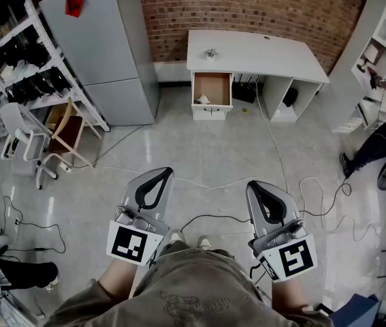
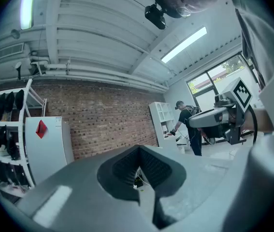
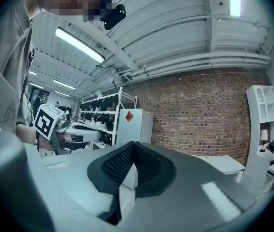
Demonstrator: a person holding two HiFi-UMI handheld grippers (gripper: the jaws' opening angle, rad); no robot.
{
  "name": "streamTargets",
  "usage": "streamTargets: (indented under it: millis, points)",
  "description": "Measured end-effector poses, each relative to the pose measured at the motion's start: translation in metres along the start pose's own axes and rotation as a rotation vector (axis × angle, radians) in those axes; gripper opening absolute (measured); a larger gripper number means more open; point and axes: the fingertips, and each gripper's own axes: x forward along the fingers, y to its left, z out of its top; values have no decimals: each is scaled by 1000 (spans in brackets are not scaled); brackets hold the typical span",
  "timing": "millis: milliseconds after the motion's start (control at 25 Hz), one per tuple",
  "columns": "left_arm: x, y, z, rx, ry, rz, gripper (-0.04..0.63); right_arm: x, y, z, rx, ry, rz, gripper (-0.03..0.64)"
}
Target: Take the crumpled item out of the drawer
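The drawer [image 1: 213,87] stands pulled open under the left end of a white desk [image 1: 261,54], far across the floor from me. A small white crumpled item [image 1: 203,100] lies at its front left. My left gripper [image 1: 159,174] and right gripper [image 1: 256,185] are held close to my body, pointing toward the desk and well short of it. Both are shut with nothing between the jaws. The left gripper view shows its own jaws [image 2: 137,150] closed, with the right gripper [image 2: 219,117] beside them. In the right gripper view the closed jaws [image 3: 134,145] aim at the brick wall.
A grey fridge [image 1: 104,46] stands left of the desk, with black-laden shelves [image 1: 15,53] and chairs [image 1: 60,138] further left. Cables [image 1: 295,182] trail over the floor between me and the desk. A person [image 1: 383,142] works at a white shelf unit [image 1: 380,39] on the right.
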Motion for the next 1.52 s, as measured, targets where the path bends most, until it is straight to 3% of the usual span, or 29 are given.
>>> streamTargets:
  millis: [840, 1040, 1160, 1520]
  points:
    - [27, -20, -1, -25, 21, -10, 0, -16, -40, -2, 58, -47, -43, 29]
    - [35, -22, -2, -23, 15, -7, 0, -15, -46, -15, 63, -7, 5, 31]
    - [41, -22, -4, -18, 23, -10, 0, -14, -52, -19, 78, -14, -7, 172]
    - [71, -2, -22, -19, 36, -15, 0, 11, -79, -28, 94, -22, -60, 196]
